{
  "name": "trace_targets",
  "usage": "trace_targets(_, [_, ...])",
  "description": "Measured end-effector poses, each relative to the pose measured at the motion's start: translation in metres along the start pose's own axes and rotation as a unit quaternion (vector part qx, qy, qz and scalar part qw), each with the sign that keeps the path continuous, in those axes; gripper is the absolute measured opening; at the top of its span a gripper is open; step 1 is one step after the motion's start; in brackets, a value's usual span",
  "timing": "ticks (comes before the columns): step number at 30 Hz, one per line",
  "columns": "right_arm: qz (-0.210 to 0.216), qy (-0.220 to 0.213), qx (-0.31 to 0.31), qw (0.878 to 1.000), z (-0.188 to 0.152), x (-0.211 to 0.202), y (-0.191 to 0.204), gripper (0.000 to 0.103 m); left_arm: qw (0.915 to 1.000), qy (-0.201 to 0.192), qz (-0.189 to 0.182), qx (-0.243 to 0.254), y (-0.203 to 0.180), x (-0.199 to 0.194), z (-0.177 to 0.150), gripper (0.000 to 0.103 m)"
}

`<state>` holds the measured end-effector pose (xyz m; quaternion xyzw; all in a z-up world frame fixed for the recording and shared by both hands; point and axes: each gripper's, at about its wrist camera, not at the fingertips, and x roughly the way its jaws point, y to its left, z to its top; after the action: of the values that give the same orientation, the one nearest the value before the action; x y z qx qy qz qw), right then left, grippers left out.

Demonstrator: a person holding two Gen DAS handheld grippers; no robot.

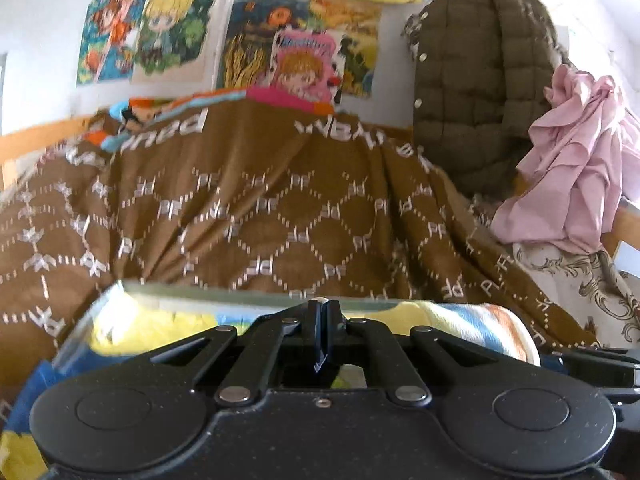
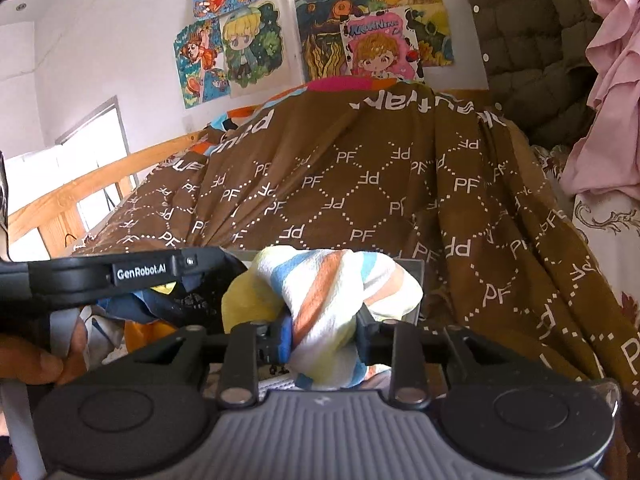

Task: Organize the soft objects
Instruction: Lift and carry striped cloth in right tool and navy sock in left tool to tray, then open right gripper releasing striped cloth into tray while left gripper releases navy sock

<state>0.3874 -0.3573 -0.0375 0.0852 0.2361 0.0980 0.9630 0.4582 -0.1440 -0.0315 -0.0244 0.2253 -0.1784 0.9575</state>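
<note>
A bundled cloth (image 2: 320,280) striped in white, orange, blue and yellow fills the gap between the fingers of my right gripper (image 2: 324,332), whose pads press on it. The bundle hangs over a grey-rimmed bin (image 2: 416,272) that holds other colourful fabrics. In the left wrist view the same cloth (image 1: 480,328) lies at the right, inside the bin (image 1: 192,286). My left gripper (image 1: 322,308) is shut, fingers together with nothing between them, just above the bin's contents. Its black body (image 2: 140,272) shows at the left of the right wrist view, held by a hand (image 2: 36,364).
A brown blanket (image 1: 280,208) with a "PF" pattern drapes the bed behind the bin. A wooden bed rail (image 2: 100,176) runs along the left. An olive quilted jacket (image 1: 480,80) and a pink garment (image 1: 572,168) hang at the right. Drawings (image 1: 152,32) cover the wall.
</note>
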Motion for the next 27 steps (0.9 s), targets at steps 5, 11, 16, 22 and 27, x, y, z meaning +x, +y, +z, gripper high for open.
trace_targets(5, [0.001, 0.006, -0.004, 1.0, -0.001, 0.0, 0.003, 0.036, 0.9997, 0.02, 0.005, -0.016, 0.005, 0.002, -0.01, 0.002])
trace_targets(11, [-0.001, 0.007, 0.0, 1.0, 0.0, 0.002, 0.002, 0.039, 0.9992, 0.035, 0.011, -0.015, 0.006, 0.004, -0.017, 0.003])
trace_targets(16, [-0.001, 0.008, 0.004, 1.0, 0.0, 0.003, 0.0, 0.043, 0.9989, 0.042, 0.011, -0.017, 0.006, 0.005, -0.017, 0.006])
trace_targets(22, [-0.002, 0.008, 0.005, 1.0, 0.001, 0.003, -0.001, 0.049, 0.9987, 0.046, 0.01, -0.018, 0.005, 0.006, -0.017, 0.014])
trace_targets(27, [-0.003, 0.008, 0.006, 1.0, 0.001, 0.003, -0.003, 0.052, 0.9986, 0.047, 0.013, -0.019, 0.006, 0.007, -0.016, 0.018])
